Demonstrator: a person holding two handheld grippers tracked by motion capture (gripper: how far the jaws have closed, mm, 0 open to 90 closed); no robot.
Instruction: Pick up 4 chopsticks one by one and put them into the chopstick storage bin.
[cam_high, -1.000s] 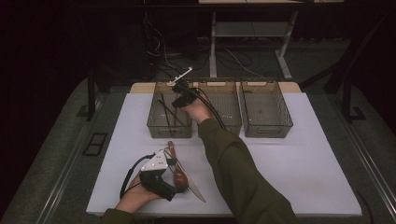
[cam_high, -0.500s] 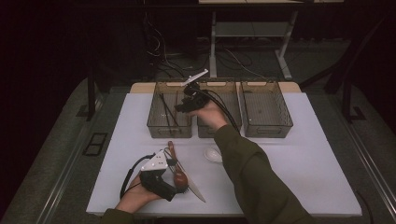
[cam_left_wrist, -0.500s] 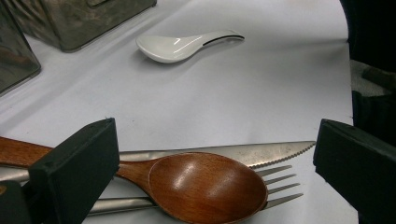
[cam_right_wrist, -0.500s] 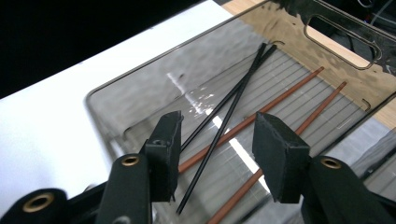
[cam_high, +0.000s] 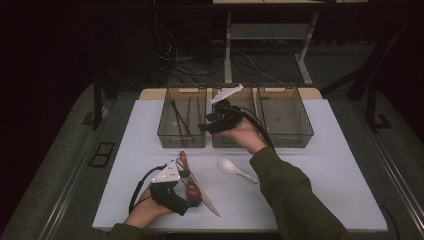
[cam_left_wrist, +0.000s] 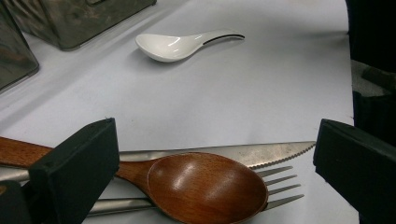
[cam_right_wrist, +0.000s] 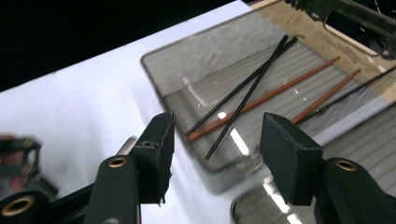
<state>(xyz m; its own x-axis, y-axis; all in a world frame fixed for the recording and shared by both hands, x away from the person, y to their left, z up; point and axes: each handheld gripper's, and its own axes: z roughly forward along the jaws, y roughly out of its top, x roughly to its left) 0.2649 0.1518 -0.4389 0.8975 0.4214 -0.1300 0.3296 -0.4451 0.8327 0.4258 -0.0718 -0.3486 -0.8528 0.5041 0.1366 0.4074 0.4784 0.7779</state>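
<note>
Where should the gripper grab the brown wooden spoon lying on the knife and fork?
Probably by its slim handle, coming down from above. The brown wooden spoon lies bowl-up across the steel knife and fork, so its wide bowl would likely slip between the pads.

Wood, steel, glazed white and smoky plastic on a matt counter (cam_high: 325, 175).
Glossy brown wooden spoon (cam_left_wrist: 205, 186); brushed metal knife (cam_left_wrist: 261, 151) and fork (cam_left_wrist: 280, 179); shiny white soup spoon (cam_left_wrist: 177, 45); translucent grey plastic bins (cam_high: 182, 124); black and reddish-brown chopsticks (cam_right_wrist: 261, 93); matt black gripper pads (cam_left_wrist: 77, 165).
</note>
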